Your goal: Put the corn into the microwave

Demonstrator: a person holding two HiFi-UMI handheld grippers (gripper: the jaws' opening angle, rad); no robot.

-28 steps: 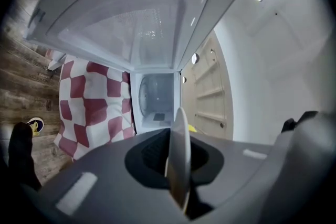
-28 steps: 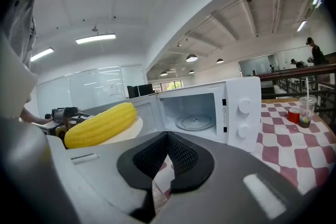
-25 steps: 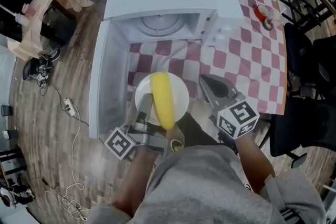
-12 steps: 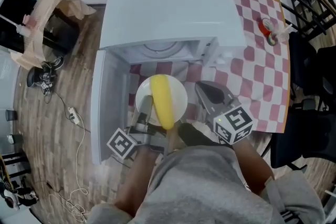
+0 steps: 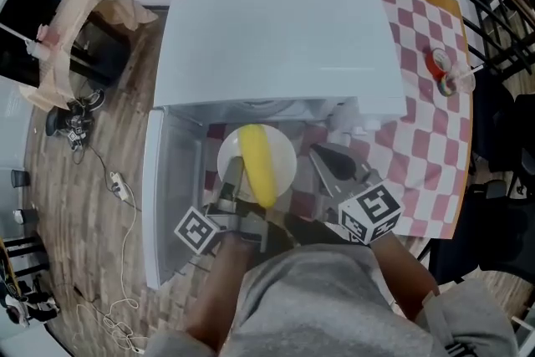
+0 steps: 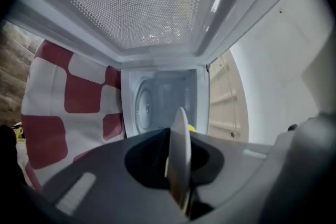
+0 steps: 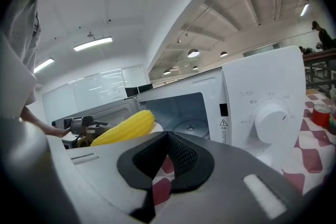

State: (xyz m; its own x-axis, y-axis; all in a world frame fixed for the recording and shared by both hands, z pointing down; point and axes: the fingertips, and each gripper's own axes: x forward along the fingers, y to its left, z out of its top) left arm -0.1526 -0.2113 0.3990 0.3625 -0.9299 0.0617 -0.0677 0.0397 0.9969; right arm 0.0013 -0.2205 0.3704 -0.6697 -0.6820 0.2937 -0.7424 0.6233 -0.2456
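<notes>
**Corn on its plate at the mouth of the microwave**

The carry-in step looks to be in hand. In the head view the microwave point(image 5: 276, 38) stands at twelve o'clock, its door point(image 5: 171, 188) swung open toward nine o'clock. Its chamber holds only the turntable point(image 7: 190, 126), as far as the dim gripper views show. In front of the opening is the white plate point(image 5: 284, 155), and the corn point(image 5: 257, 165) lies along it, the one thing on it. The left gripper point(image 5: 231, 184) is clamped on the plate's rim at about seven o'clock and carries it. The right gripper point(image 5: 328, 159) hangs at the plate's three o'clock, jaws pressed together on nothing. The next move likely calls for sliding the plate straight toward twelve o'clock. It should be kept level so the corn does not roll, and clear the chamber's lip before it goes down on the turntable.
</notes>
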